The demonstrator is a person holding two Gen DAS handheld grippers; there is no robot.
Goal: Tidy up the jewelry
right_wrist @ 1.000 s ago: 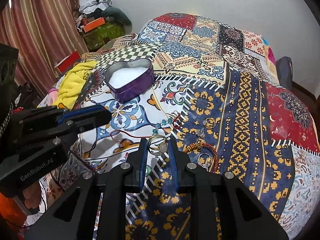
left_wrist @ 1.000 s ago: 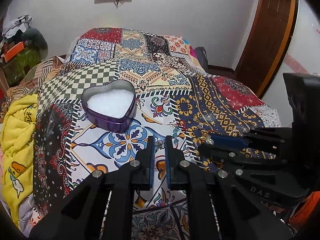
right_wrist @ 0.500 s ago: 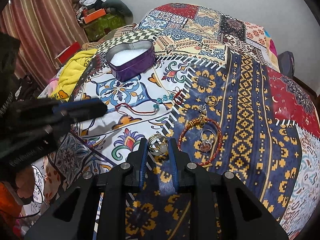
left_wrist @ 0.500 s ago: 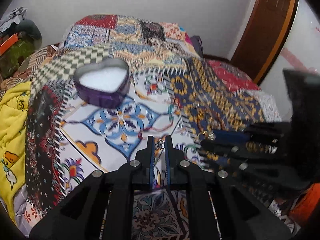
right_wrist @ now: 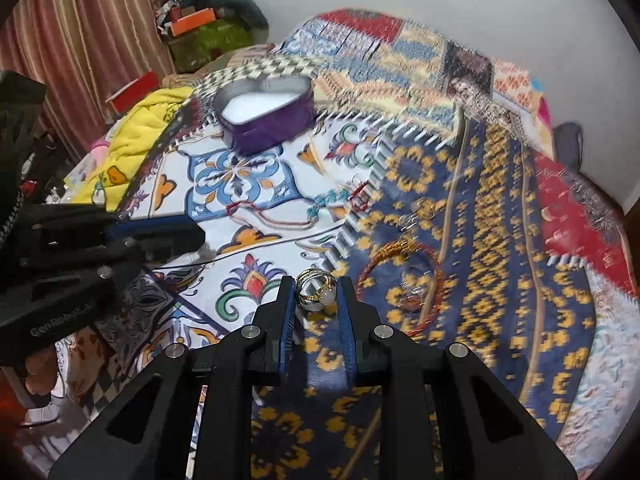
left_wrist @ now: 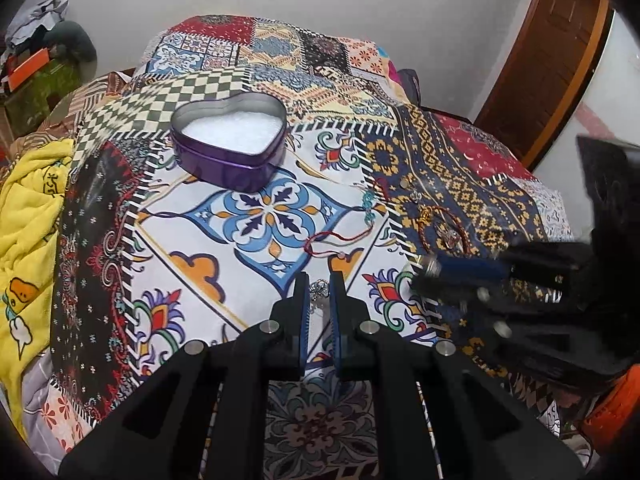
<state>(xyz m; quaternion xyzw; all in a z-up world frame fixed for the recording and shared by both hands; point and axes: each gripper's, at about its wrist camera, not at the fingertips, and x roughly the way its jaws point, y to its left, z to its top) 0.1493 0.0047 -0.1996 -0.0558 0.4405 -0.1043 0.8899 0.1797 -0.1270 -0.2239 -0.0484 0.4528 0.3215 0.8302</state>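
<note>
Both tongs hang over a patchwork bedspread [left_wrist: 260,216] with their jaws drawn close. Left tongs [left_wrist: 319,290] pinch a small silver trinket [left_wrist: 319,287] at the fingertips, the jaws almost touching; what kind of piece it is stays too small to tell. Right tongs [right_wrist: 317,292] clamp a gold ring with a pale stone [right_wrist: 316,291] between 2 blue-lined fingers [right_wrist: 287,312], held at a slightly wider gap. Farther up the bed sits a purple heart-shaped tin [left_wrist: 230,142] with a white lining, open and well apart from both tongs. Between tin and tongs lie a red cord with turquoise beads [right_wrist: 320,206] on the white floral patch and, to its right on the blue-and-yellow patch, a red and gold bangle [right_wrist: 394,258] circling smaller blurred pieces. A yellow blanket [left_wrist: 28,232] is bunched at the left edge.
</note>
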